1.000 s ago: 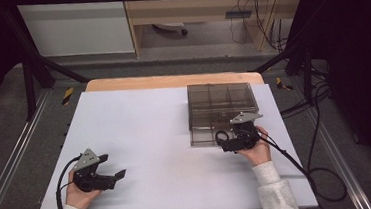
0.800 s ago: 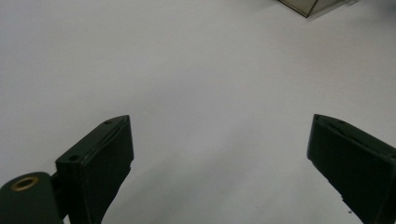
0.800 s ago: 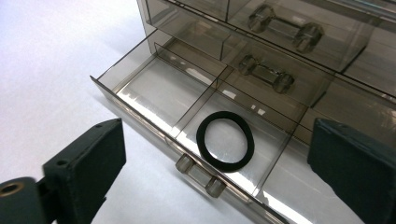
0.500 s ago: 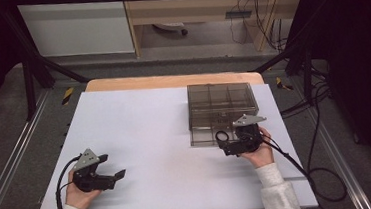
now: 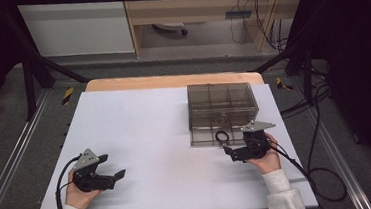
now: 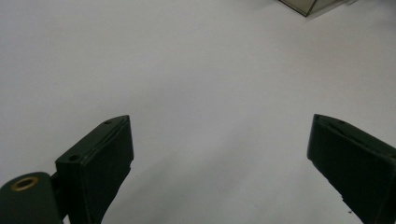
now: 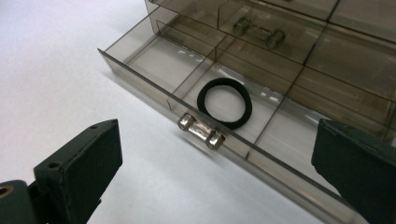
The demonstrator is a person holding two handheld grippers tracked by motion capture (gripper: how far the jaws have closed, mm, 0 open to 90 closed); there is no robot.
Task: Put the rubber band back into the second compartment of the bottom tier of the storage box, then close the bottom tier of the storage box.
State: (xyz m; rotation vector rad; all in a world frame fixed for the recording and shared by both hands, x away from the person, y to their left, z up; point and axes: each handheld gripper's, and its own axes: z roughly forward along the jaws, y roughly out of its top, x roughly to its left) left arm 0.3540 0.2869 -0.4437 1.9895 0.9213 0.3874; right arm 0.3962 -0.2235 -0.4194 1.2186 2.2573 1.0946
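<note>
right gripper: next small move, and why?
Probably ease the right gripper forward onto the drawer handle and push the drawer shut: the black ring already lies inside, jaws open and empty, handle just ahead.

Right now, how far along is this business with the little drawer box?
The bottom drawer of the smoky box is pulled out, and a black ring already lies in its middle compartment. The right gripper faces it, jaws open and empty; the left gripper waits apart. Probably left: pushing the drawer shut by its handle.
</note>
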